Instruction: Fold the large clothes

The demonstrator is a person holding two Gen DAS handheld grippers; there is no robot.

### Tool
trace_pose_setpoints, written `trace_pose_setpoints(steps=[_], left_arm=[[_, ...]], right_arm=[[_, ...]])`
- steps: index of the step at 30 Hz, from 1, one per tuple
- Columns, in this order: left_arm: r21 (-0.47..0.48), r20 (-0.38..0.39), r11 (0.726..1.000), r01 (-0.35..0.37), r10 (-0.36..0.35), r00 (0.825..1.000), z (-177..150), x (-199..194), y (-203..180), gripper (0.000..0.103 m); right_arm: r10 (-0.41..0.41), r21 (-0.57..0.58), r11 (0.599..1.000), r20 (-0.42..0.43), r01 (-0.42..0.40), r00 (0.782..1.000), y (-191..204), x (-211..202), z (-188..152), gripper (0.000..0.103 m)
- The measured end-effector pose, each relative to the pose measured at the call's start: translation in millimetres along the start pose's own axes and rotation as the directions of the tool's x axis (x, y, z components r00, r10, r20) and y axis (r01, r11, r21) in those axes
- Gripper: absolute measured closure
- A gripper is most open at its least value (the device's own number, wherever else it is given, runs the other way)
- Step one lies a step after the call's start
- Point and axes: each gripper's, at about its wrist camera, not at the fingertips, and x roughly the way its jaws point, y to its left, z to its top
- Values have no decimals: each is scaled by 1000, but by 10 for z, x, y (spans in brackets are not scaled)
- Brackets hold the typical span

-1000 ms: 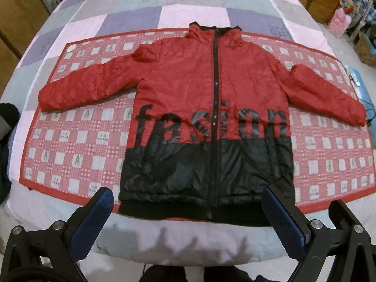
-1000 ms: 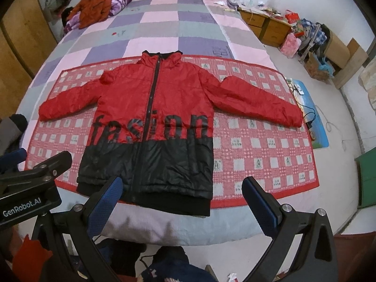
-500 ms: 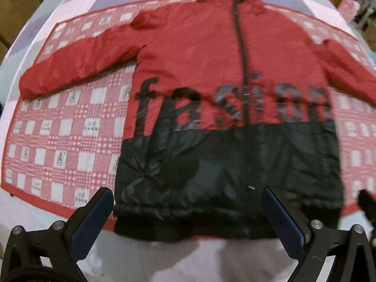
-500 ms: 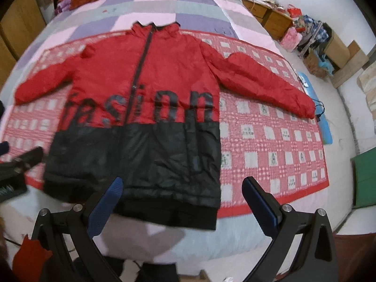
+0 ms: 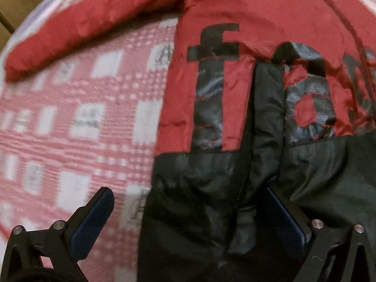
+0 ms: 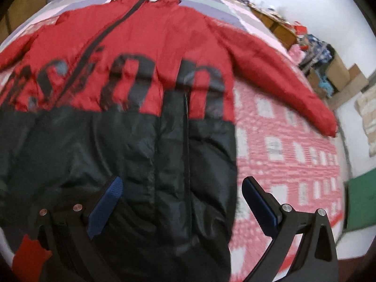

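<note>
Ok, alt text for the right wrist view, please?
The open right tongs straddle the black lower right edge of a red-and-black jacket lying flat on a red checked blanket. One red sleeve stretches right; the picture is motion-blurred.

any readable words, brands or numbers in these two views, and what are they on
"f" and "a", the start of a cut-off word: large dark letters on the jacket chest, left wrist view.
"s", "i", "o", "n", blurred: same jacket, right wrist view.
Small marks in the white squares of the red checked blanket: too blurred to read.
No brand or number readable.
</note>
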Motion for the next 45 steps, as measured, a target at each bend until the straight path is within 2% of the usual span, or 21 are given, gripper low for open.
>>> trace_pose_setpoints(steps=[2, 5, 6, 8, 10, 12, 15, 19, 25, 28, 30, 32, 34, 35, 36, 37, 39, 40, 43, 45], left_arm=[[-45, 21, 996, 79, -78, 997, -86, 22, 154, 0], [-56, 51, 991, 122, -119, 992, -193, -12, 267, 0], [-53, 54, 991, 122, -119, 991, -208, -28, 266, 0], [-47, 46, 995, 90, -88, 995, -189, -88, 213, 0], [-18, 54, 999, 27, -26, 998, -128, -202, 73, 0], [9, 105, 1000, 20, -21, 994, -34, -292, -60, 0], [37, 169, 997, 63, -69, 983, 207, -417, -346, 0], [72, 201, 994, 87, -100, 975, 583, -292, -720, 0], [106, 238, 993, 52, -76, 968, 1298, 85, -1064, 0], [89, 211, 996, 18, -36, 977, 1632, 380, -1030, 0], [81, 192, 997, 7, -23, 981, 1699, 541, -921, 0], [65, 206, 998, 16, -29, 978, 1691, 605, -768, 0], [74, 235, 997, 2, -19, 972, 1629, 585, -657, 0], [85, 246, 996, -2, -19, 969, 1615, 595, -646, 0], [93, 258, 996, -7, -18, 966, 1596, 593, -643, 0], [91, 264, 996, -11, -13, 964, 1587, 596, -652, 0], [79, 276, 996, -36, 13, 961, 1578, 612, -696, 0], [73, 288, 996, -52, 28, 957, 1552, 617, -723, 0], [69, 312, 996, -55, 31, 949, 1518, 605, -725, 0], [63, 308, 998, -32, 11, 951, 1525, 621, -683, 0]], right_arm=[[65, 57, 996, 28, -66, 998, -210, 80, -82, 0], [49, 156, 986, 34, -54, 998, -593, 118, -250, 0], [56, 166, 984, 38, -61, 998, -681, 109, -305, 0], [-15, 164, 986, -10, 16, 1000, -807, 123, -361, 0], [17, 193, 981, -25, -12, 1000, -923, 102, -339, 0], [-4, 173, 985, -7, 5, 1000, -955, 48, -253, 0], [-23, 121, 993, 79, 14, 997, -923, -11, 30, 0], [31, 95, 995, 132, -44, 991, -790, 178, 630, 0], [88, -4, 996, 198, -89, 976, -437, 633, 1683, 0], [114, -55, 993, 184, -105, 976, -157, 881, 2081, 0], [97, -89, 992, 147, -85, 984, -119, 1022, 2174, 0], [18, -85, 996, 146, -5, 989, -286, 1231, 2190, 0], [-45, 49, 998, 142, 39, 989, -705, 1348, 2169, 0], [-28, 104, 995, 133, 14, 991, -887, 1363, 2129, 0], [25, 151, 988, 126, -44, 992, -1032, 1394, 2121, 0], [30, 146, 988, 130, -49, 991, -1034, 1377, 2144, 0], [-52, 89, 995, 174, 37, 983, -831, 1241, 2222, 1], [-46, 66, 997, 221, 32, 974, -696, 1141, 2286, 1], [88, -18, 996, 309, -87, 947, -271, 931, 2544, 1], [168, -123, 983, 295, -137, 941, 123, 938, 2772, 1]])
